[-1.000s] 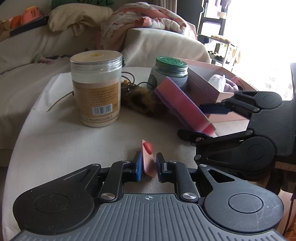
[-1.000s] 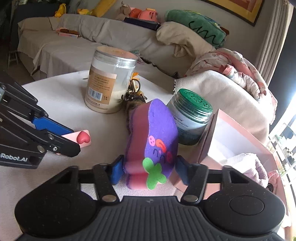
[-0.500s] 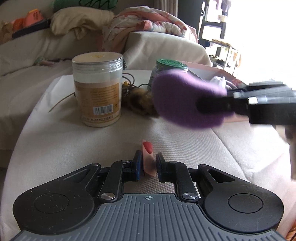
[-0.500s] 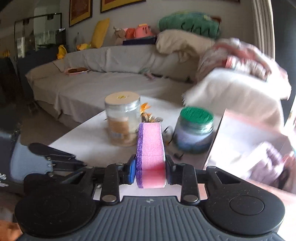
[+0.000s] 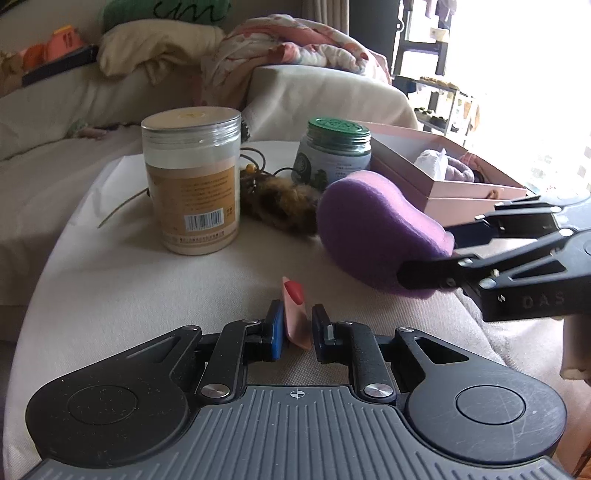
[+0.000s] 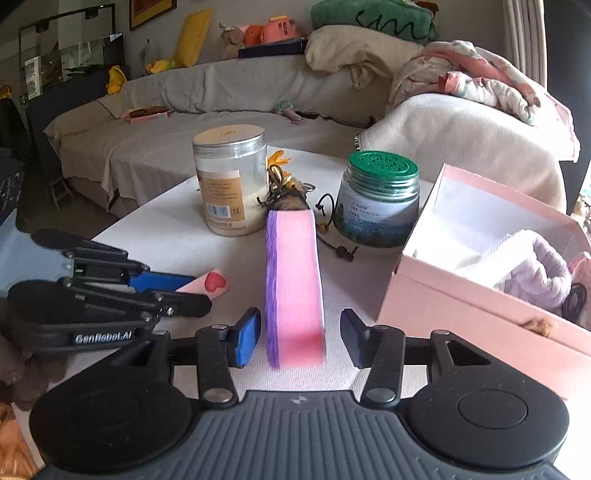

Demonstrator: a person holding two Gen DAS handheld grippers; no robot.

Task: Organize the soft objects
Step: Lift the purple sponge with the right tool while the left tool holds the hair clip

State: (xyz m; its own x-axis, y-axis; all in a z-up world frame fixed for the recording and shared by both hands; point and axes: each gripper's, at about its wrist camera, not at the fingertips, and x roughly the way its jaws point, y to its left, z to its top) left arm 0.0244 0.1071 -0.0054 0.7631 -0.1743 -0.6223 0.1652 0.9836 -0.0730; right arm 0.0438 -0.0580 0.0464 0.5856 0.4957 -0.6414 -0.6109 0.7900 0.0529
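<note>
Sponge (image 6: pixel 293 284), pink with a purple face, stands on edge between the spread fingers of the right gripper (image 6: pixel 299 334), gaps visible on both sides: released. At its 3 o'clock sits the open pink box (image 6: pixel 458 295) holding lilac cloth (image 6: pixel 535 273). At 9 o'clock, the left gripper (image 5: pixel 297 328) is clenched on a pink heart eraser (image 5: pixel 294 314). At 12 o'clock lie a furry keychain (image 5: pixel 280 205), a tall jar (image 6: pixel 231 184) and a green-lidded jar (image 6: pixel 380 201).

A home living room: a long cloth-covered sofa (image 6: pixel 229 92) piled with plush toys (image 6: pixel 258 33), cushions and crumpled blankets (image 6: pixel 480 81), framed pictures (image 6: pixel 153 9) on the wall behind.
</note>
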